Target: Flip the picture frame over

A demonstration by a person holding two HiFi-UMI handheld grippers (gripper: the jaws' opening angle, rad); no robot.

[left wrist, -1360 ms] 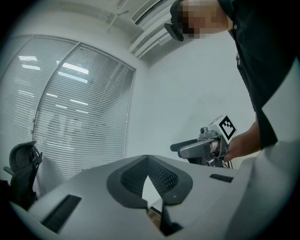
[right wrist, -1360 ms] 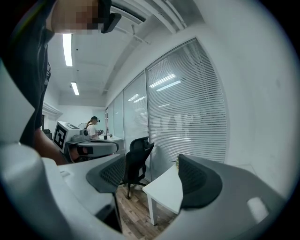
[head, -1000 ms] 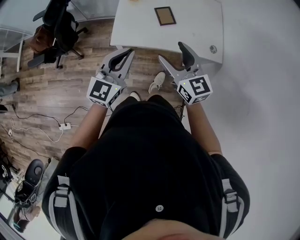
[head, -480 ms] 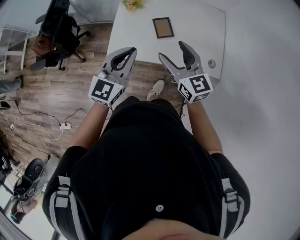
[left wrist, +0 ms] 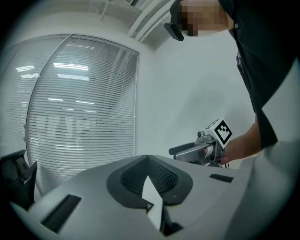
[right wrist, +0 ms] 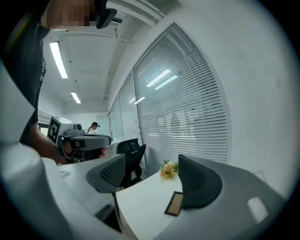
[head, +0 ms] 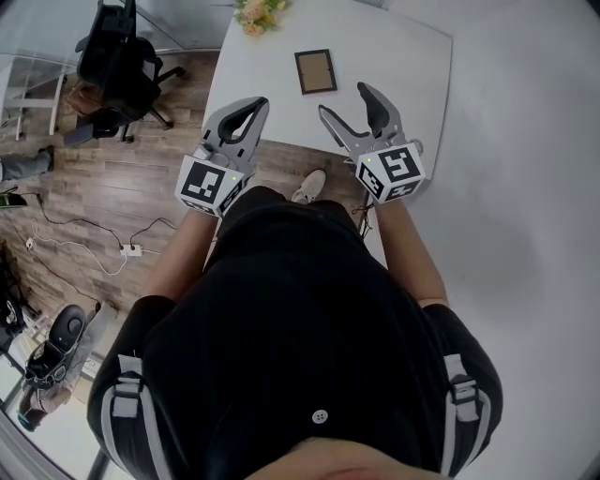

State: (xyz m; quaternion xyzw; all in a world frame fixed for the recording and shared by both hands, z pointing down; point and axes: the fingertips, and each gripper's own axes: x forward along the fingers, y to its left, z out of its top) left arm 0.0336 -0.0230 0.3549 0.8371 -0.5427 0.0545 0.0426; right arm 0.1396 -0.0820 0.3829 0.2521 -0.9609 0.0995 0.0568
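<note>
A dark-rimmed picture frame (head: 315,71) with a brown panel lies flat on the white table (head: 394,47). It also shows low in the right gripper view, as the frame (right wrist: 175,203) just left of the right-hand jaw. My right gripper (head: 344,101) is open and empty, held over the table's near edge, short of the frame. My left gripper (head: 256,103) is shut on nothing, over the near-left table edge. In the left gripper view the left gripper (left wrist: 149,164) has its jaws pressed together and faces a blind-covered window.
A small bunch of yellow flowers (head: 255,13) stands at the table's far left corner, seen too as flowers (right wrist: 168,169). A black office chair (head: 117,66) stands left of the table. Cables and a power strip (head: 131,251) lie on the wood floor.
The table and frame have slid lower and closer in the head view as the person steps up to them. Both grippers keep their poses: left shut, right open.
</note>
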